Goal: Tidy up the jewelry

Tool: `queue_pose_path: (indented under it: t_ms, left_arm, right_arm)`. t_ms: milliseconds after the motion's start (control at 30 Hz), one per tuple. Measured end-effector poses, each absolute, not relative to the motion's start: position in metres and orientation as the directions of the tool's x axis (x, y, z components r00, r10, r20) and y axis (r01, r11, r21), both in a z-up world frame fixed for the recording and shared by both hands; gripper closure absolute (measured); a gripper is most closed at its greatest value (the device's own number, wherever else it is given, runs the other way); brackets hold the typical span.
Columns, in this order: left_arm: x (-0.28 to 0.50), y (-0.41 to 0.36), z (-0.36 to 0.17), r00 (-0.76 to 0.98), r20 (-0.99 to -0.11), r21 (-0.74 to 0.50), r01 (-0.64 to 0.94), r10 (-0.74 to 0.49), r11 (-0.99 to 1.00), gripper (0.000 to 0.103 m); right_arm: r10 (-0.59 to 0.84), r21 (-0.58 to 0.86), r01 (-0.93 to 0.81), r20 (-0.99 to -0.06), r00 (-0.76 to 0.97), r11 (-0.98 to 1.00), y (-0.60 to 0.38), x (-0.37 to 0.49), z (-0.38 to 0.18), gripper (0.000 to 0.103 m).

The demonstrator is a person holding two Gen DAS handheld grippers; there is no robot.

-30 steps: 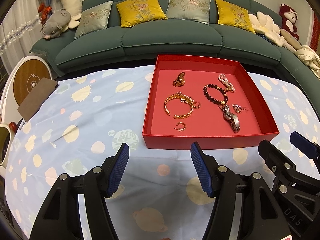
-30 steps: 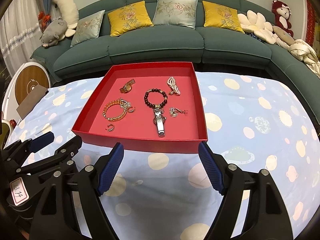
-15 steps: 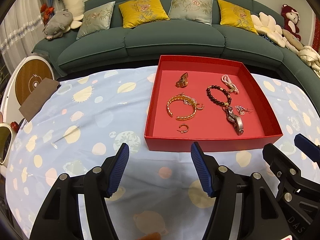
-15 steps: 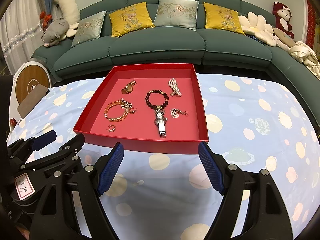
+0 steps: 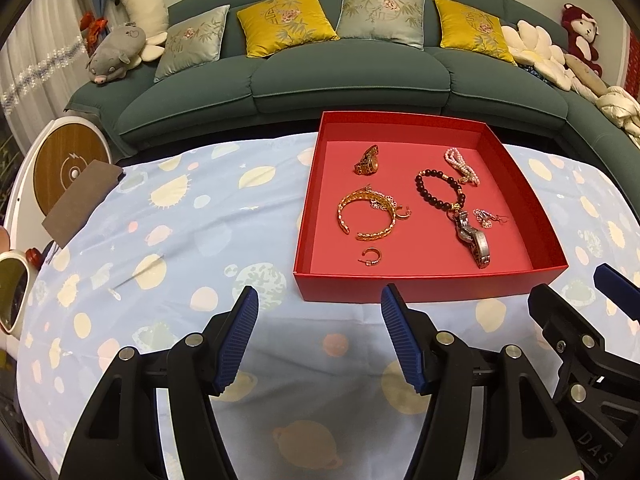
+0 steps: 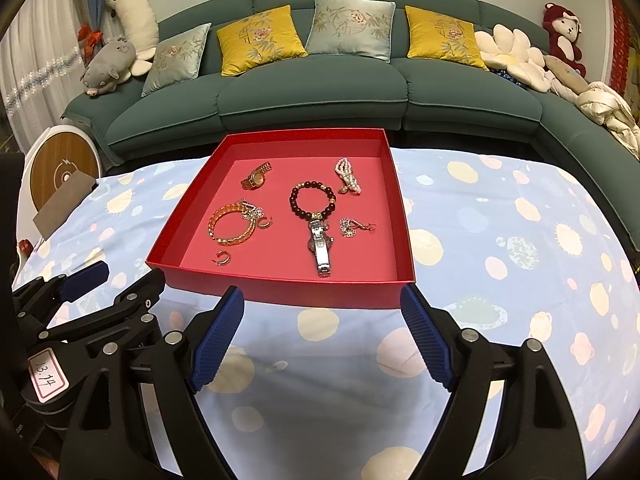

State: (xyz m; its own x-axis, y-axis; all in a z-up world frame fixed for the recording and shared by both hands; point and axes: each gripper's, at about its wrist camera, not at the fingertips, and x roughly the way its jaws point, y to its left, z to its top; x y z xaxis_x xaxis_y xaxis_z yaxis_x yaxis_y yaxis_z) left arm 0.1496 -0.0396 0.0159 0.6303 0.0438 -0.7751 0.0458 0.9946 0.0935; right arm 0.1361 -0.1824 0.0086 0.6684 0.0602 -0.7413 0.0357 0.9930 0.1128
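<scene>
A red tray (image 5: 424,289) (image 6: 280,295) sits on a blue patterned tablecloth. It holds a gold bangle (image 5: 362,218) (image 6: 232,226), a dark bead bracelet (image 5: 438,190) (image 6: 314,202), a silver watch (image 5: 476,242) (image 6: 321,246), a gold watch (image 5: 367,164) (image 6: 256,178), a pearl bracelet (image 5: 462,166) (image 6: 348,176), and small hoop and flower earrings (image 5: 370,257) (image 6: 354,227). My left gripper (image 5: 318,334) is open and empty, just short of the tray's near wall. My right gripper (image 6: 322,334) is open and empty, also just short of that wall.
A green sofa (image 5: 340,76) with cushions and plush toys runs behind the table. A round white and wood device (image 5: 68,164) with a brown card stands at the left. Each gripper shows at the edge of the other's view (image 5: 580,344) (image 6: 80,308).
Both grippers have drawn back and risen slightly, so the tray sits a little farther off. Both stay open and empty. The jewelry has not moved.
</scene>
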Motion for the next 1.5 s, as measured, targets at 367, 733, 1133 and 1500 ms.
queue_pose_path:
  t_ms: [367,733,1133,1500]
  left_arm:
    - [0.1499,-0.0400,0.0161,0.632,-0.774,0.090,0.050,0.039,0.995,0.043]
    - [0.1499,-0.0401,0.0160,0.633,-0.773,0.091,0.050,0.039,0.995,0.043]
    - [0.1504,-0.0384,0.0173,0.631,-0.775,0.054,0.054,0.008,0.997,0.041]
    - [0.1535,-0.0339,0.0144,0.647,-0.763,0.039,0.040,0.004,0.998,0.017]
  right_arm:
    - [0.060,0.116,0.039,-0.742,0.668,0.993,-0.1841,0.1367,0.0091,0.025]
    - [0.059,0.116,0.042,-0.742,0.668,0.992,-0.1839,0.1366,0.0089,0.025]
    - [0.061,0.122,0.045,-0.738,0.672,0.992,-0.1855,0.1361,0.0092,0.025]
    - [0.067,0.131,0.043,-0.731,0.679,0.990,-0.1870,0.1350,0.0112,0.025]
